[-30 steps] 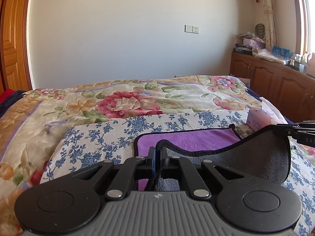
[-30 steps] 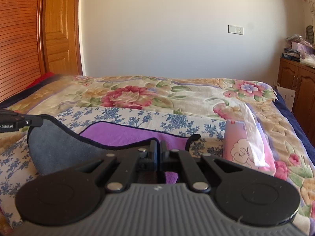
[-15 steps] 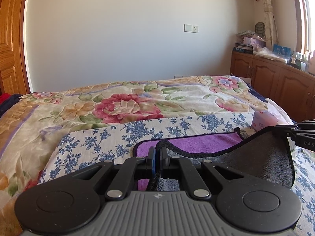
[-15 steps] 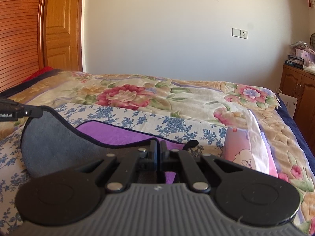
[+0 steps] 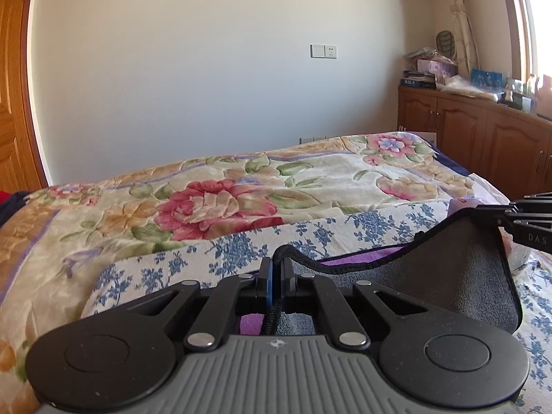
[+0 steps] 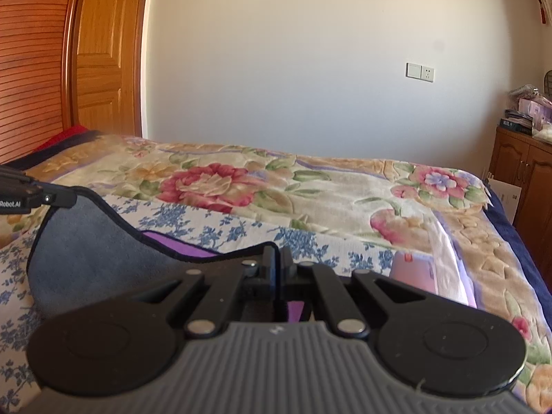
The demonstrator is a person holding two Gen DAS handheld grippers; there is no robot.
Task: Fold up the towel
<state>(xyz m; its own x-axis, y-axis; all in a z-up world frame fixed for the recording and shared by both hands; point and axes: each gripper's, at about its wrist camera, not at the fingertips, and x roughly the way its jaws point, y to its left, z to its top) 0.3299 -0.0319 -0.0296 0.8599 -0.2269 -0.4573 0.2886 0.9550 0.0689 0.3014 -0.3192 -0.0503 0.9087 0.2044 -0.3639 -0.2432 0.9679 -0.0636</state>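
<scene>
The towel [image 5: 459, 276] is grey on one side and purple on the other, with a black hem. It lies on the bed, its near edge lifted. My left gripper [image 5: 276, 262] is shut on the towel's near left corner. My right gripper [image 6: 277, 253] is shut on the near right corner. The towel [image 6: 86, 245] sags between them, grey side towards me. A strip of purple [image 6: 179, 243] shows on the bed beyond the lifted edge. The right gripper's tip [image 5: 517, 215] shows at the right of the left wrist view.
A blue-flowered white cloth [image 5: 220, 252] lies under the towel on a rose-patterned bed cover [image 5: 220, 203]. A pink tissue pack [image 6: 417, 272] lies right of the towel. Wooden cabinets [image 5: 483, 138] stand right, a wooden door [image 6: 107, 55] left.
Both grippers have risen and moved away from me with the towel corners. The lifted edge now covers more of the purple side.
</scene>
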